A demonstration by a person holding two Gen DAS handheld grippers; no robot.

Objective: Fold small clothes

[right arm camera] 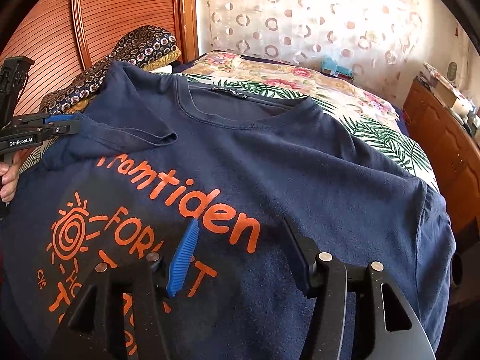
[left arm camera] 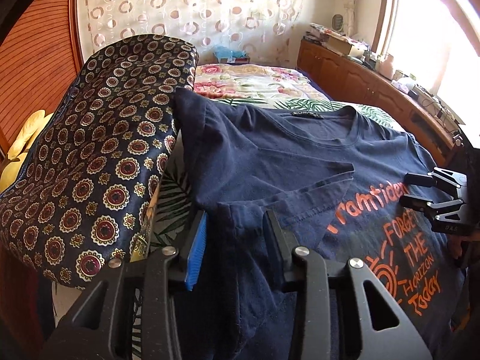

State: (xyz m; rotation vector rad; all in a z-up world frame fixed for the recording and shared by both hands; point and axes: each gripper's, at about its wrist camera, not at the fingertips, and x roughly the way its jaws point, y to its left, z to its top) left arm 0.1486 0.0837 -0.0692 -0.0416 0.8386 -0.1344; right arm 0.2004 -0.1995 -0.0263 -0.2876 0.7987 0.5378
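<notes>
Bedroom, daylit: a bed [right arm camera: 375, 120] under a leaf-and-flower print spread, a circle-patterned curtain [right arm camera: 315, 15] behind, wooden cabinets [left arm camera: 354, 72] along the window side.

Item: navy T-shirt [right arm camera: 285, 156], orange lettering and sun motif. It lies face up across the near part of the bed, collar towards the curtain. One sleeve [left arm camera: 270, 177] is already folded inward over the chest; the opposite shoulder and sleeve lie flat.

Adjacent: a medallion-print cushion [left arm camera: 90, 165], touching the folded side's shoulder.

Left gripper [left arm camera: 237, 237]: jaws part-open, with a bunched ridge of the shirt's side fabric between them; whether the pads press on it cannot be told.

Right gripper [right arm camera: 243, 246]: jaws wide apart over the printed chest, nothing between them.

Handling (judged): light, limp cotton knit with no stiffness; it will drape and drag from wherever it is lifted, and the thin layers may separate under a shallow pinch. Best purchase is probably on seamed edges such as the shoulder seam, sleeve hem or bottom hem, taking every layer at once. The printed area looks slightly stiffer.
</notes>
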